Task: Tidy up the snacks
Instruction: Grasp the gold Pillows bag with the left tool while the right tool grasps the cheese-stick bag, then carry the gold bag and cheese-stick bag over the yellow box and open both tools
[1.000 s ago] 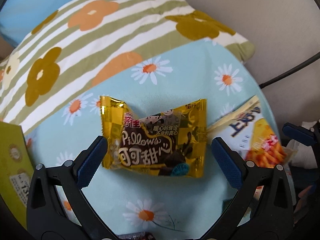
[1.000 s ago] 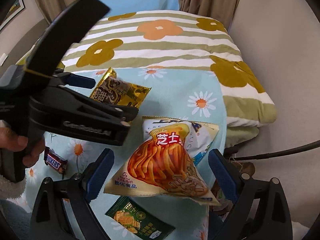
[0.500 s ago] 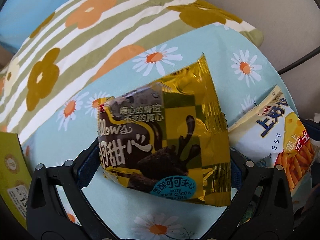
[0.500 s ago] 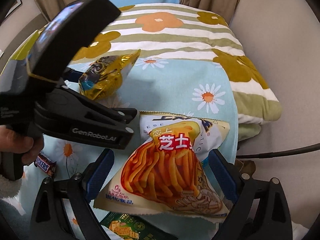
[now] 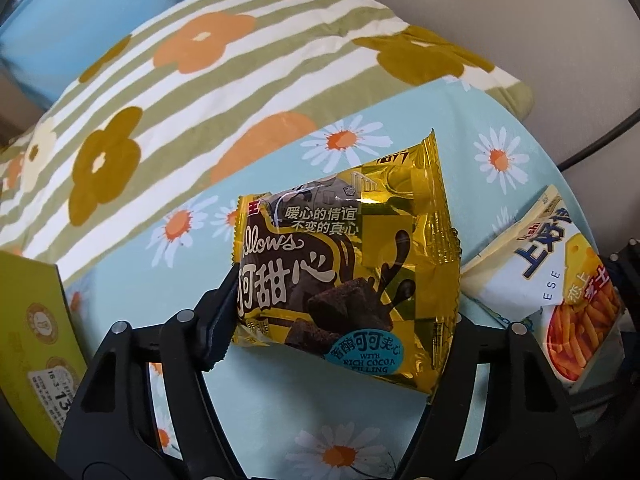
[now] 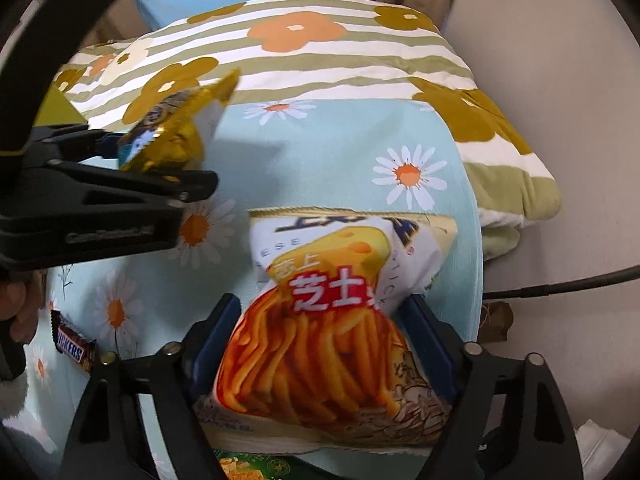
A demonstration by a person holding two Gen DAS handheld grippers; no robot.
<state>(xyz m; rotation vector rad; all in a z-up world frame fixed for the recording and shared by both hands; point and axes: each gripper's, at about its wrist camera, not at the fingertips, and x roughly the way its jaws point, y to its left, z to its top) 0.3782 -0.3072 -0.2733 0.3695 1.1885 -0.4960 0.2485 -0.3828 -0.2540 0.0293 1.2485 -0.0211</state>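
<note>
My left gripper [image 5: 336, 316] is shut on a gold cocoa pillow snack pack [image 5: 352, 264] and holds it above the blue daisy sheet; the pack also shows in the right wrist view [image 6: 172, 136]. My right gripper [image 6: 320, 344] is shut on a white and orange cheese stick bag [image 6: 328, 336], squeezing its middle. That bag also shows at the right of the left wrist view [image 5: 560, 280].
A striped flower pillow [image 5: 240, 60] lies at the back. A Snickers bar [image 6: 72, 346] lies at the left on the daisy sheet [image 6: 340, 140]. A green snack pack [image 6: 248, 466] lies under the cheese bag. A green box [image 5: 32, 340] is at the left. A black cable [image 6: 560, 286] runs at the right.
Both grippers have closed on their packs. The left one has lifted the gold pack off the sheet. The right one has squeezed the cheese stick bag.
</note>
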